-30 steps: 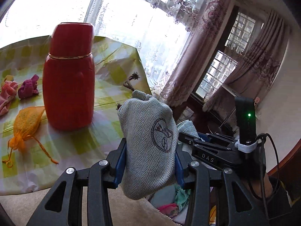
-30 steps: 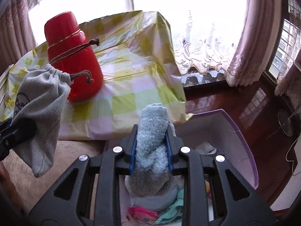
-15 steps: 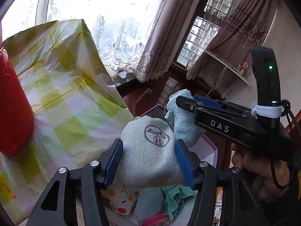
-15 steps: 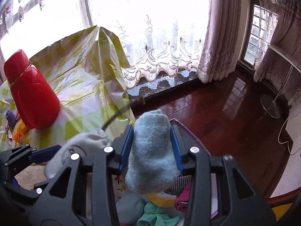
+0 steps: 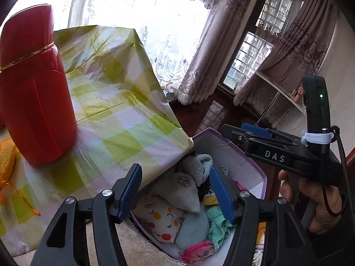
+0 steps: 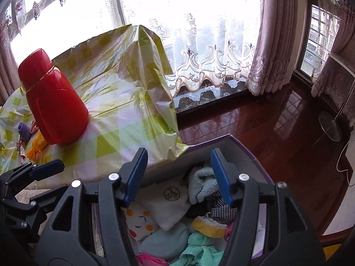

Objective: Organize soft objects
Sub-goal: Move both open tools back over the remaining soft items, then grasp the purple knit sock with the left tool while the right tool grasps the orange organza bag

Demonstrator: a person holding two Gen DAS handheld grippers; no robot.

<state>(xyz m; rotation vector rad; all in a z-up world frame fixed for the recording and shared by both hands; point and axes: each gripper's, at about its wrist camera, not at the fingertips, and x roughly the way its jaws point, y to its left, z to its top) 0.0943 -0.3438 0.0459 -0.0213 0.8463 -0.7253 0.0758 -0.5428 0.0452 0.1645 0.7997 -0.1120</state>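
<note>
now both the left gripper (image 5: 175,190) and right gripper (image 6: 178,175) hang with jaws opening, empty, over the box (image 5: 241,161) holding the grey pouch (image 5: 179,190) and blue sock (image 5: 199,166).

Both views come from fisheye cameras mounted just behind a gripper's two fingers, looking forward and steeply down along them. The left wrist view sits close above the open box (image 5: 250,170) at lower centre of the frame, with the checked tablecloth (image 5: 115,119) and red flask (image 5: 33,102) filling the left half and the right gripper (image 5: 235,132) in at the right edge. The right wrist view hangs over the same box (image 6: 241,153), a little farther back, facing the window (image 6: 188,22) across the top of the frame; the left gripper (image 6: 42,170) shows at lower left. Box, flask (image 6: 53,102), tablecloth (image 6: 124,102) and curtains (image 6: 273,44) are shared.
</note>
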